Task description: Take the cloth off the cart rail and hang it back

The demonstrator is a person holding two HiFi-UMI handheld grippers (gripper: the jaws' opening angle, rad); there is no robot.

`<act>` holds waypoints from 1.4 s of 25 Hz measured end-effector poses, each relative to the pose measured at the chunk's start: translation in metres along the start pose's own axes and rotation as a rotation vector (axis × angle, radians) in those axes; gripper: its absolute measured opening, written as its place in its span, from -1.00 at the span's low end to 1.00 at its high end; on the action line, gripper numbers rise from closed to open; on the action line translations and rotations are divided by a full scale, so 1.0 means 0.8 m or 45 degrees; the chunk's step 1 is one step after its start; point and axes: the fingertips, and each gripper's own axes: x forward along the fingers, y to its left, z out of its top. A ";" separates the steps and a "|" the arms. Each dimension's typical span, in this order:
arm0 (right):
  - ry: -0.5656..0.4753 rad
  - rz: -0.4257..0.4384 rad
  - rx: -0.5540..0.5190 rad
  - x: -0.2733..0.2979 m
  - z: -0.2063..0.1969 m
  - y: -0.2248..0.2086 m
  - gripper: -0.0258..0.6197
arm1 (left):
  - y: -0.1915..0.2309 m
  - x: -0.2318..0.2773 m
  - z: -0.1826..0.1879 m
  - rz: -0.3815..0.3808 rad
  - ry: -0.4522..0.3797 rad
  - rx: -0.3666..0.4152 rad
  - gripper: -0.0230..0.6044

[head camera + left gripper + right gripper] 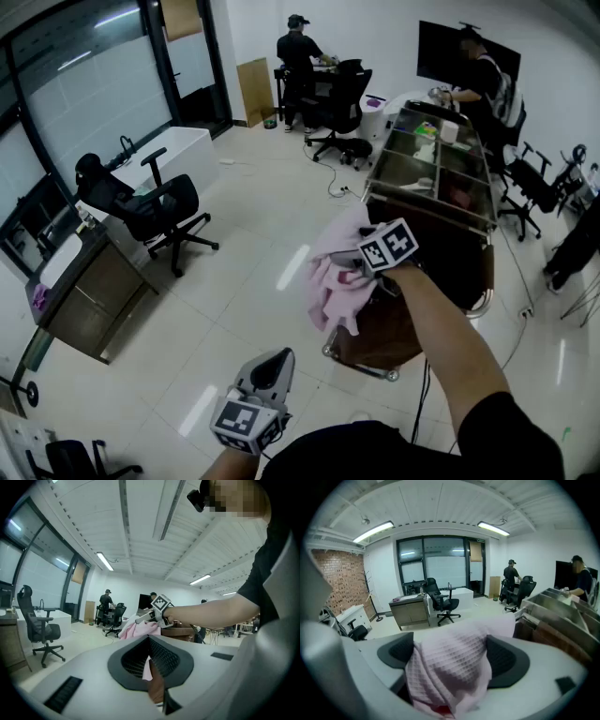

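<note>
Two tongs show. Nearest, the left tongs (274,360) are clenched with nothing between them. Beyond, the right tongs (451,652) stand spread wide, with one pink cloth (334,292) bunched between the pads and drooping beneath; the pads seem not to press it. The cloth hangs just beside the near end of one cart (433,212). Farther off are two people: one person (298,56) at a worktop, and a second person (480,86) by the cart's far end.

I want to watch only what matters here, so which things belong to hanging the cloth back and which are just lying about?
For the job: cloth, cart, right gripper with the cloth between its jaws.
Lying about: office chair, wooden desk, white table.
</note>
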 end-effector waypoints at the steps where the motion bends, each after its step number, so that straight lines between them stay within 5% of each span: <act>1: 0.005 0.010 0.028 0.005 0.001 -0.004 0.67 | 0.000 0.000 0.000 0.002 0.000 -0.001 -0.93; 6: 0.047 0.015 0.099 0.020 0.005 -0.019 0.61 | 0.003 -0.001 -0.001 0.013 -0.004 -0.014 -0.93; 12: 0.112 -0.021 0.130 0.011 -0.006 -0.010 0.17 | 0.002 -0.004 -0.001 0.017 -0.004 -0.028 -0.93; 19: -0.004 0.085 0.405 -0.015 -0.007 -0.006 -0.46 | -0.002 -0.005 -0.003 -0.011 -0.011 -0.029 -0.93; 25: -0.327 0.163 0.582 -0.071 0.027 -0.003 -0.54 | -0.008 -0.007 0.001 -0.029 -0.024 -0.018 -0.93; 31: -0.890 0.399 0.841 -0.180 0.096 0.004 -0.57 | -0.011 -0.015 0.000 -0.031 -0.046 -0.011 -0.93; 35: -1.118 0.350 0.810 -0.261 0.150 0.011 -0.57 | -0.005 -0.030 0.019 -0.038 -0.073 -0.006 -0.93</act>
